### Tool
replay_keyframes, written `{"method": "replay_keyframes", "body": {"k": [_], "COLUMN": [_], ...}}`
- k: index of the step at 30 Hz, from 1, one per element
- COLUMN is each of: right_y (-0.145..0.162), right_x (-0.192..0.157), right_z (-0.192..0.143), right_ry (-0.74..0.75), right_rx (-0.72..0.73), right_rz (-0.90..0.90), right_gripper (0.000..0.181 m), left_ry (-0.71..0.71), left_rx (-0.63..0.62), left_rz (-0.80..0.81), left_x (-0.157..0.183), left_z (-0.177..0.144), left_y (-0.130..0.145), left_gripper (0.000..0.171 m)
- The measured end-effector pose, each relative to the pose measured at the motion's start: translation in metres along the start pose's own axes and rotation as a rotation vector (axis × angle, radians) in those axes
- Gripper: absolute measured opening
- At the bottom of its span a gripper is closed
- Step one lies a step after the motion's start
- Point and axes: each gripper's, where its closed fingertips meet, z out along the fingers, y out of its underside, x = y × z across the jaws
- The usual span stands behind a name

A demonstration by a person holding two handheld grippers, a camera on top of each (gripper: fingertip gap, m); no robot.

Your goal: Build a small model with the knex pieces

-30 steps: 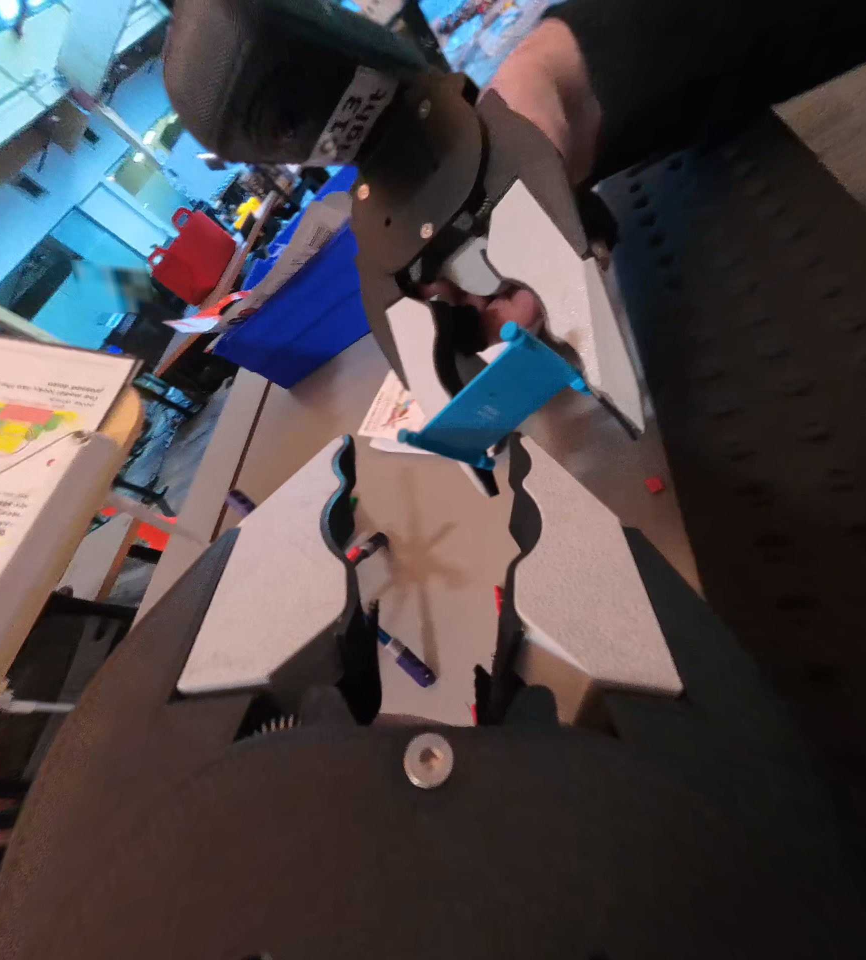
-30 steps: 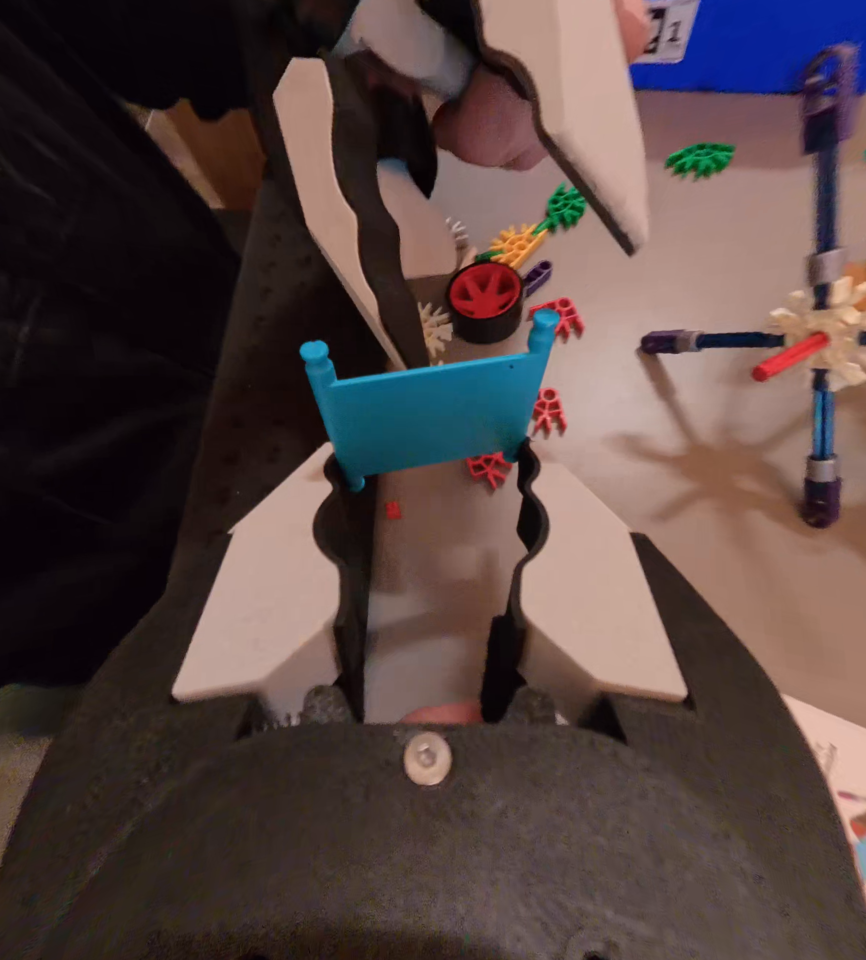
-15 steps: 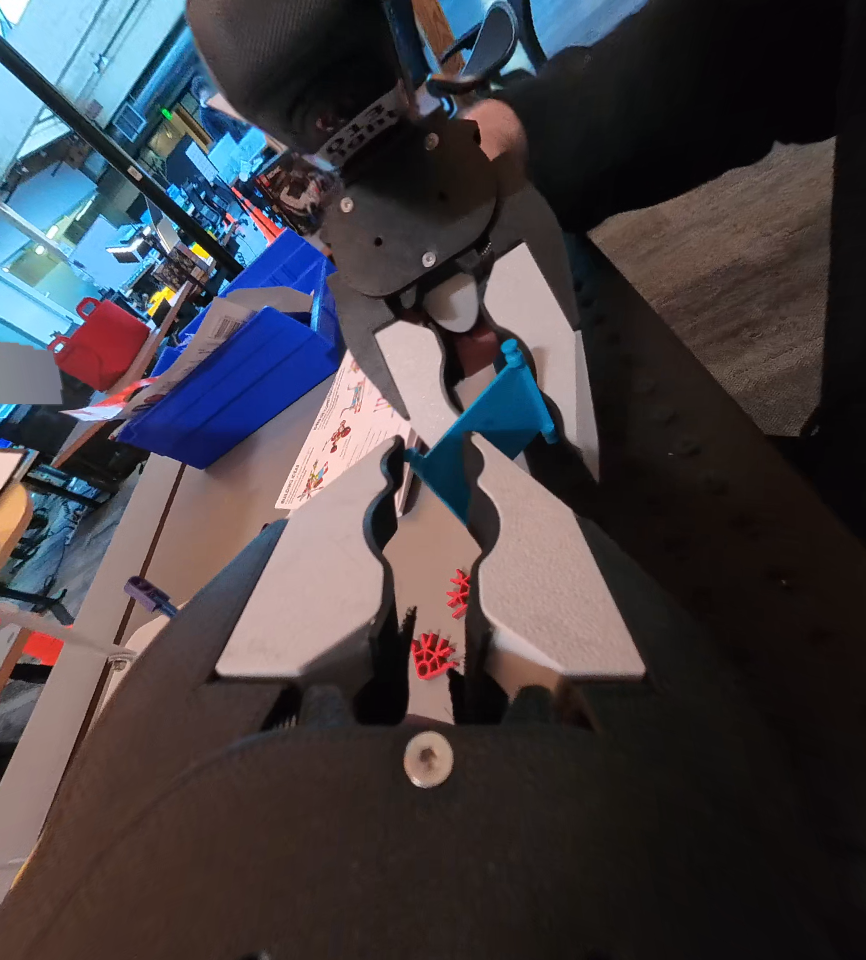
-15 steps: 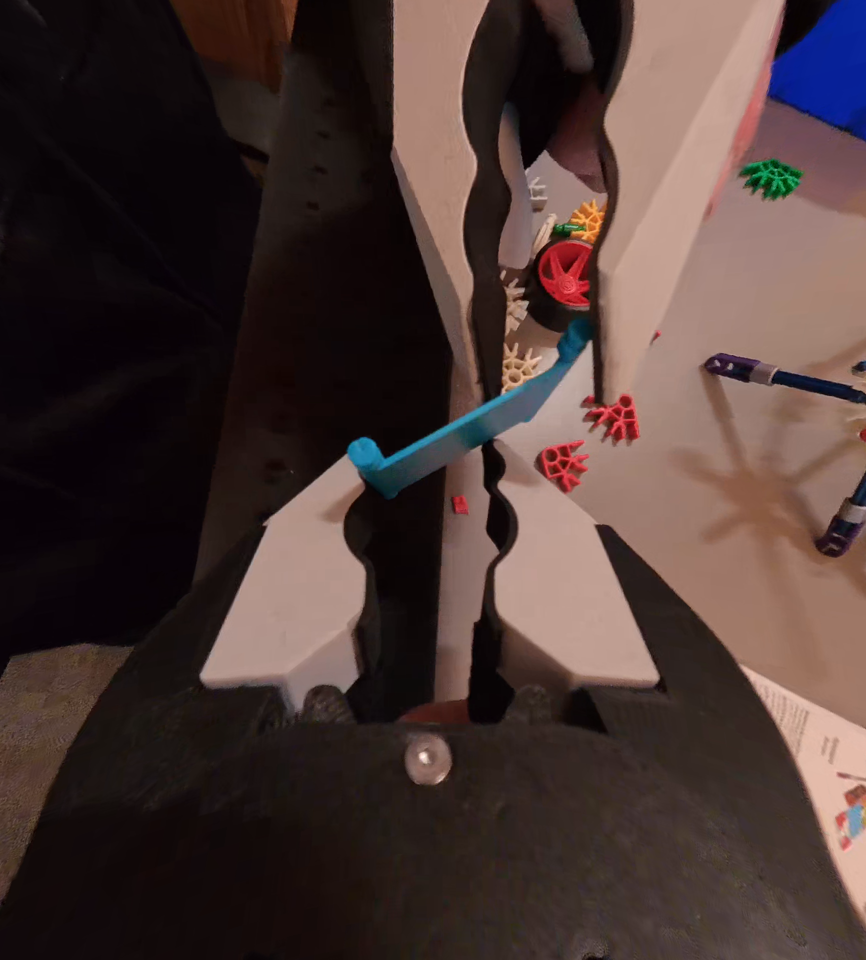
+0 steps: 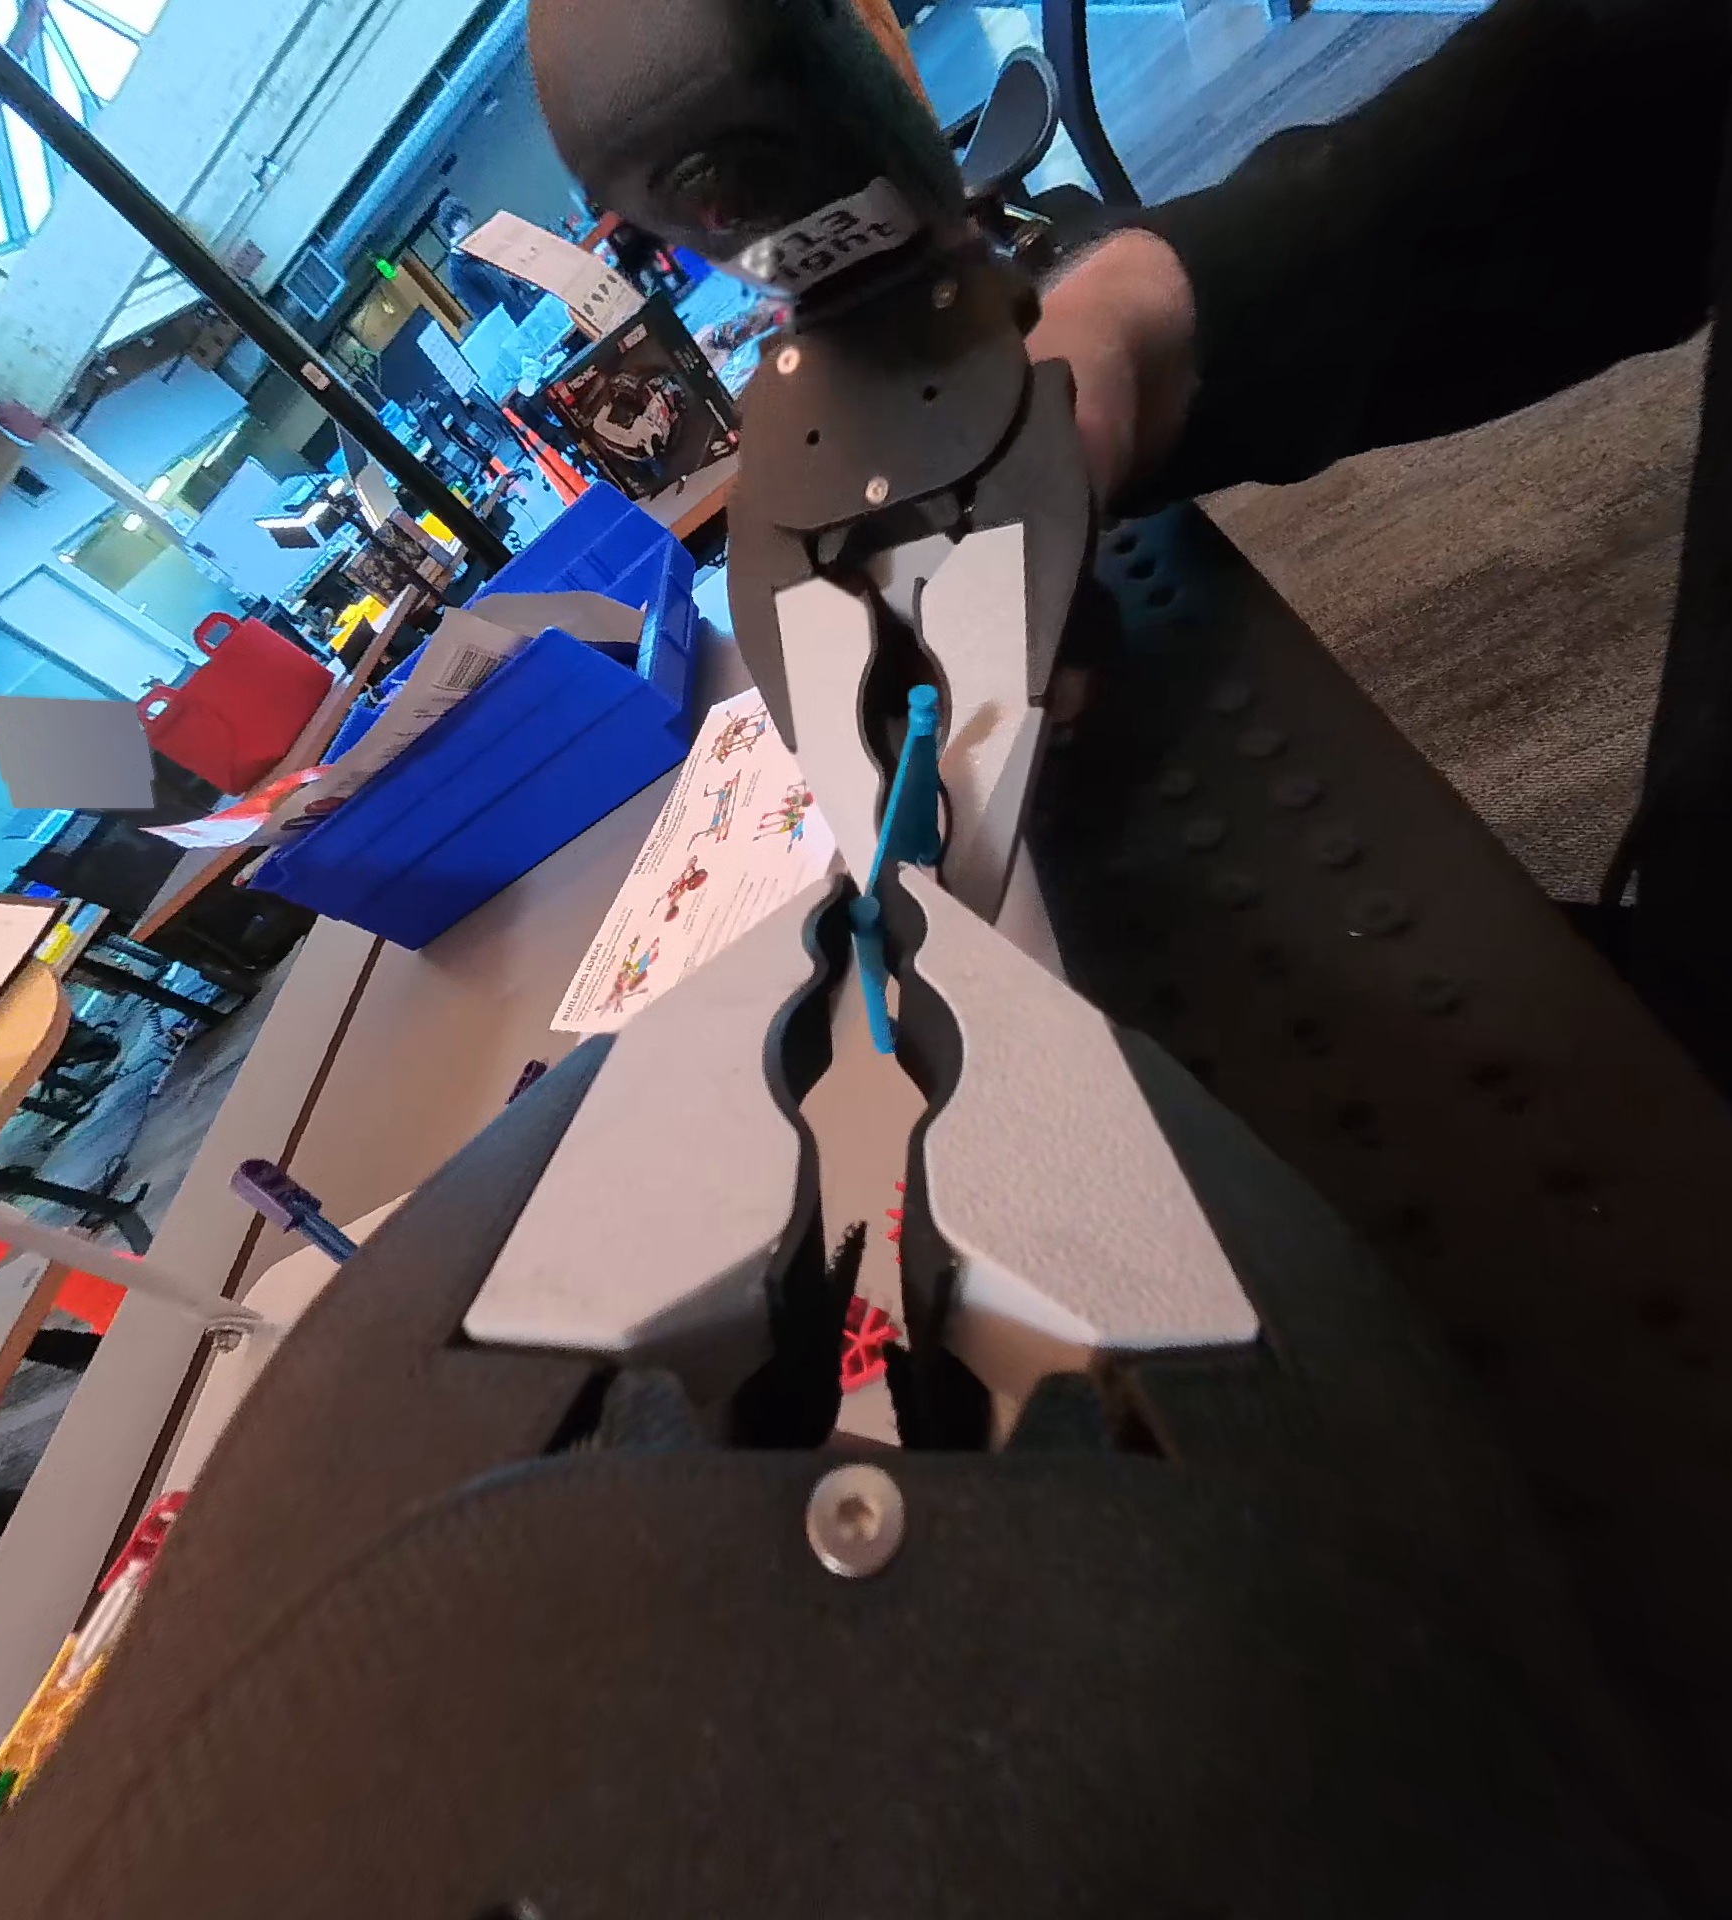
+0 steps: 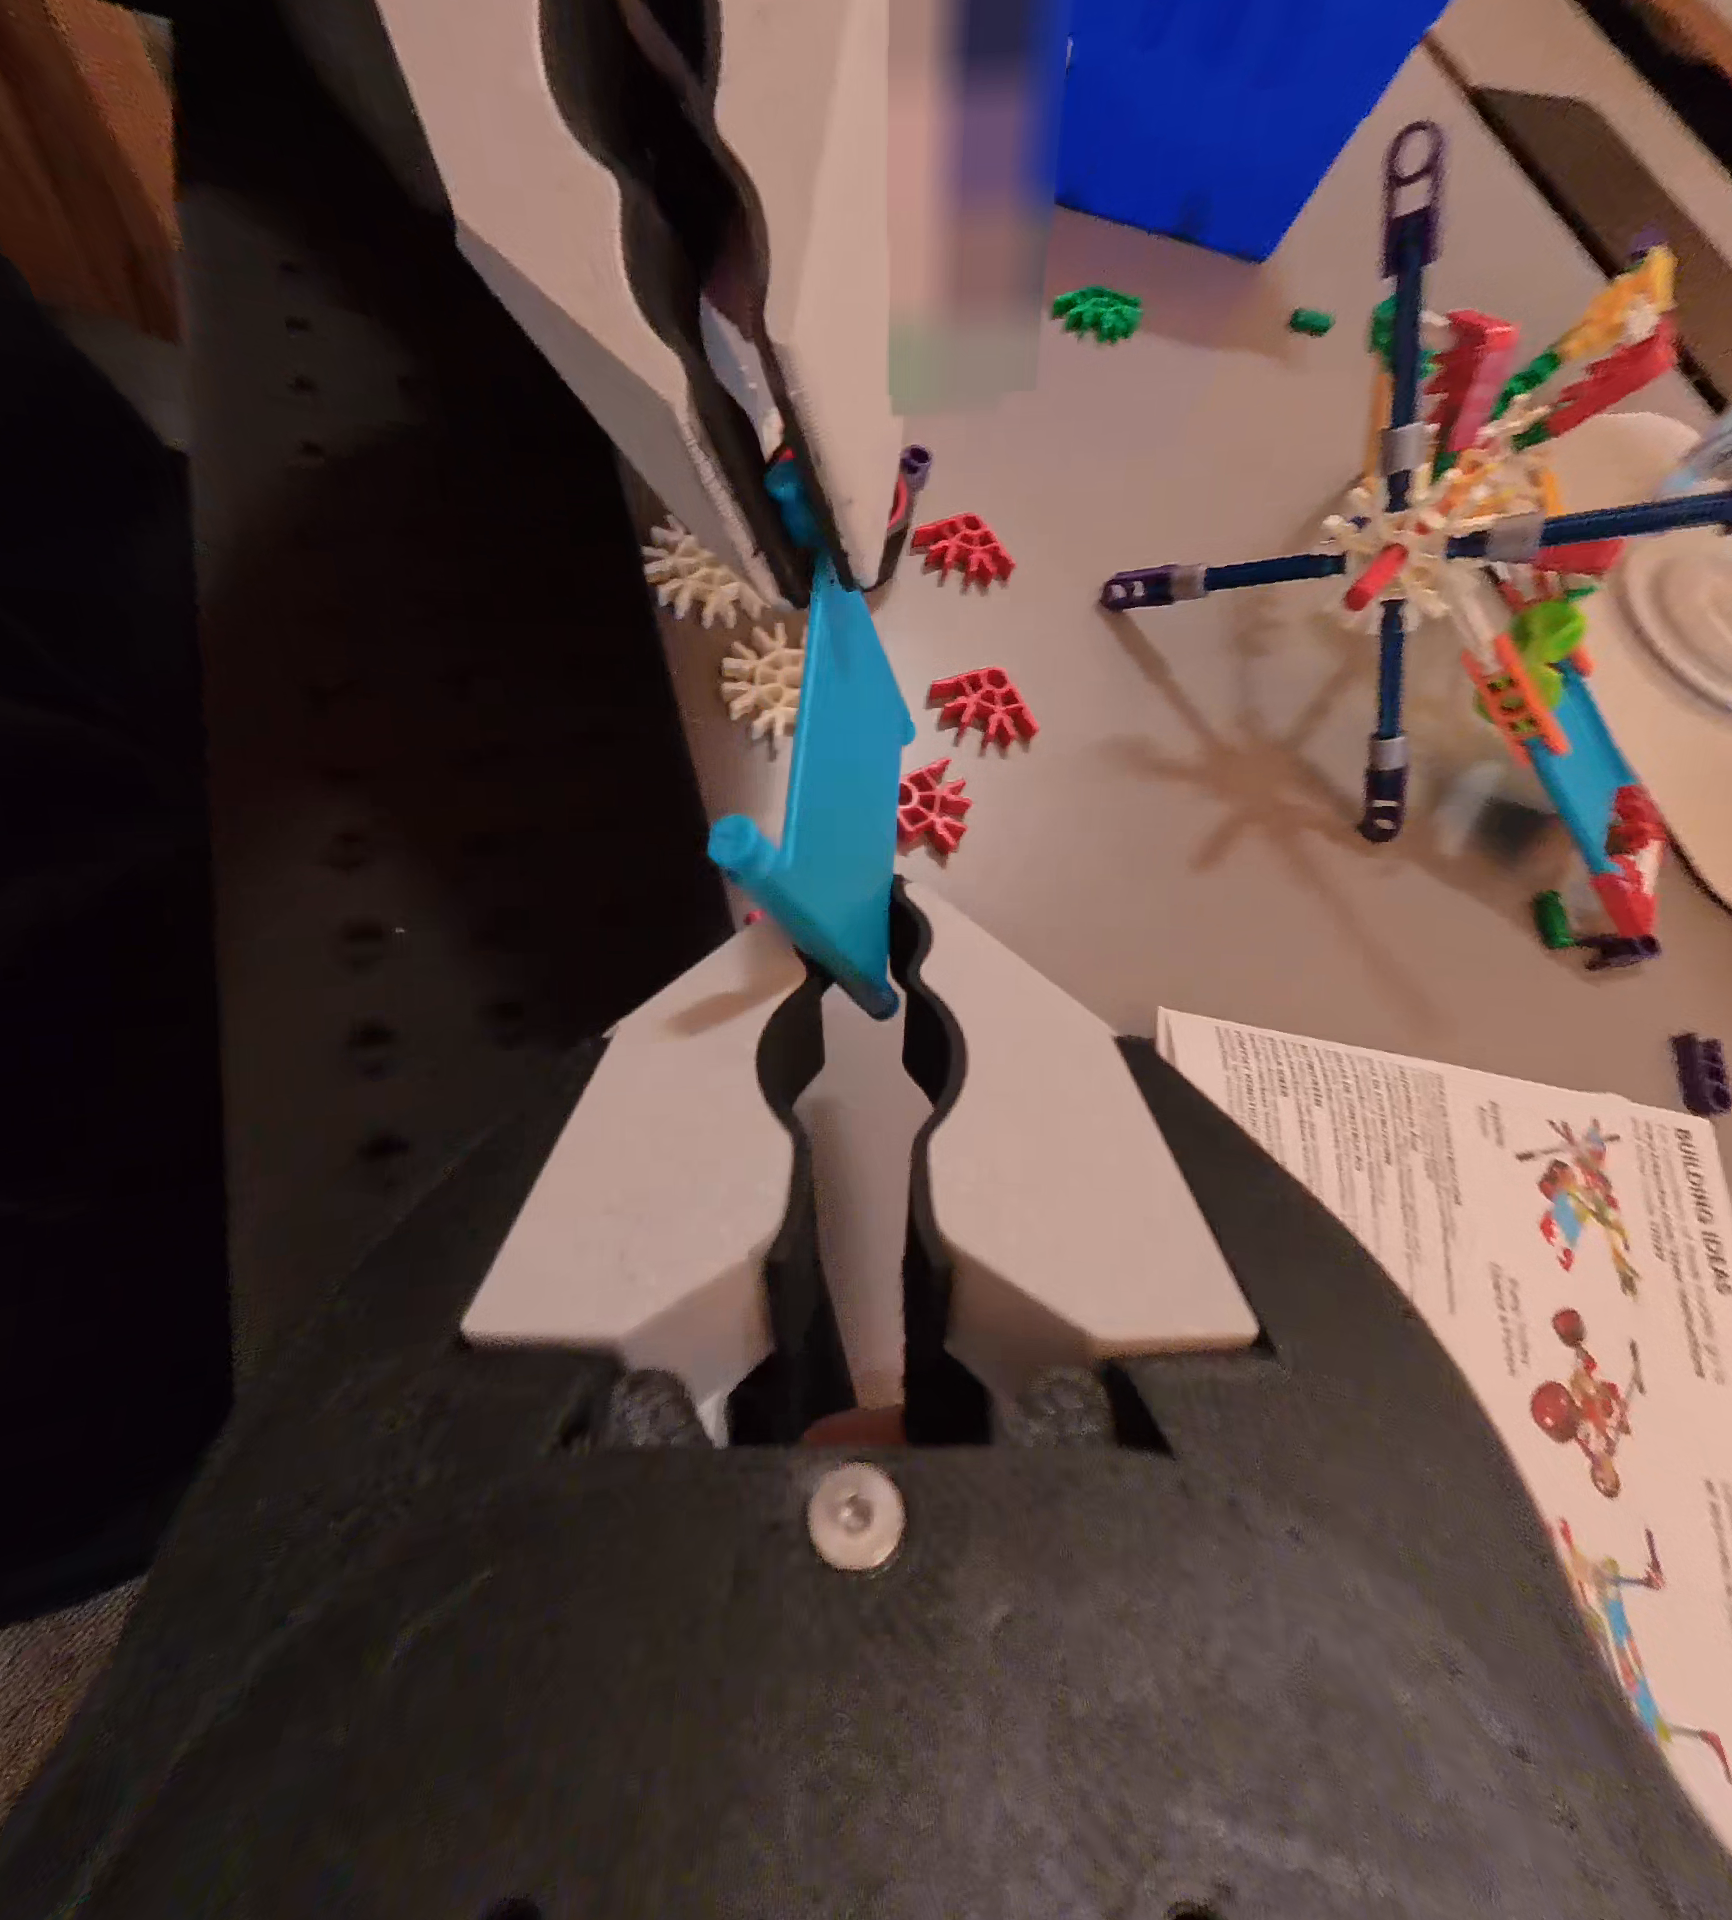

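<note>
A flat light-blue toy panel [image 6: 841, 769] with rod-like edges is held in the air between my two grippers. My right gripper [image 6: 846, 925] is shut on its near edge. My left gripper [image 6: 829, 587] comes in from above and is shut on the far edge. In the left wrist view the panel [image 5: 909, 790] shows edge-on, with one end between the tips of my left gripper [image 5: 872, 896] and the other between the fingers of my right gripper [image 5: 919, 831]. A person's hand [image 5: 1122, 364] holds the right gripper.
Below on the grey table [image 6: 1101, 883] lie red connectors [image 6: 981, 707], white snowflake connectors [image 6: 763, 675] and a green one [image 6: 1096, 312]. A rod-and-connector model [image 6: 1402, 551] stands at the right. There is also an instruction sheet [image 6: 1464, 1351], a blue bin [image 5: 488, 790] and a black perforated board [image 5: 1361, 935]. My hands' fingertips stand some 6 cm from each other. The rod-and-connector model [image 6: 1402, 551] is about equally far from each gripper, around 15 cm.
The right gripper held the panel flat across wide jaws. The panel has turned edge-on, both grippers have narrowed, and the left gripper has closed on its far end.
</note>
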Motion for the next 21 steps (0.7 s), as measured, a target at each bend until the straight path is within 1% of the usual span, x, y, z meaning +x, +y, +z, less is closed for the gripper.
{"method": "replay_keyframes", "body": {"k": [1, 3, 7, 10, 11, 12, 14, 17, 20, 21], "right_y": [-0.001, -0.002, -0.004, -0.010, -0.013, -0.016, -0.017, -0.016, -0.016, -0.015], "right_x": [0.002, 0.009, 0.026, 0.029, 0.027, 0.024, 0.022, 0.024, 0.032, 0.035], "right_z": [-0.001, -0.003, -0.010, -0.013, -0.013, -0.013, -0.011, -0.010, -0.011, -0.011], "right_ry": [0.018, 0.069, 0.216, 0.295, 0.310, 0.322, 0.338, 0.343, 0.353, 0.360], "right_rx": [0.010, 0.018, 0.028, 0.050, 0.063, 0.073, 0.058, 0.031, 0.013, 0.004], "right_rz": [0.001, -0.013, -0.106, -0.231, -0.278, -0.321, -0.378, -0.395, -0.381, -0.371], "right_gripper": [0.006, 0.014, 0.025, 0.020, 0.016, 0.007, 0.000, 0.000, 0.000, 0.000], "left_ry": [-0.007, -0.023, -0.091, -0.111, -0.110, -0.111, -0.115, -0.113, -0.111, -0.109], "left_rx": [0.002, 0.006, -0.034, -0.049, -0.046, -0.043, -0.039, -0.045, -0.089, -0.119], "left_rz": [0.001, 0.009, 0.126, 0.180, 0.180, 0.177, 0.166, 0.153, 0.114, 0.098], "left_x": [-0.001, -0.003, -0.006, -0.005, -0.005, -0.005, -0.007, -0.008, -0.013, -0.016], "left_z": [0.001, 0.001, 0.003, 0.005, 0.005, 0.005, 0.004, 0.004, 0.004, 0.004], "left_y": [0.000, 0.000, 0.006, 0.007, 0.007, 0.007, 0.007, 0.010, 0.018, 0.023], "left_gripper": [0.002, 0.003, 0.002, 0.002, 0.002, 0.003, 0.003, 0.003, 0.005, 0.014]}}
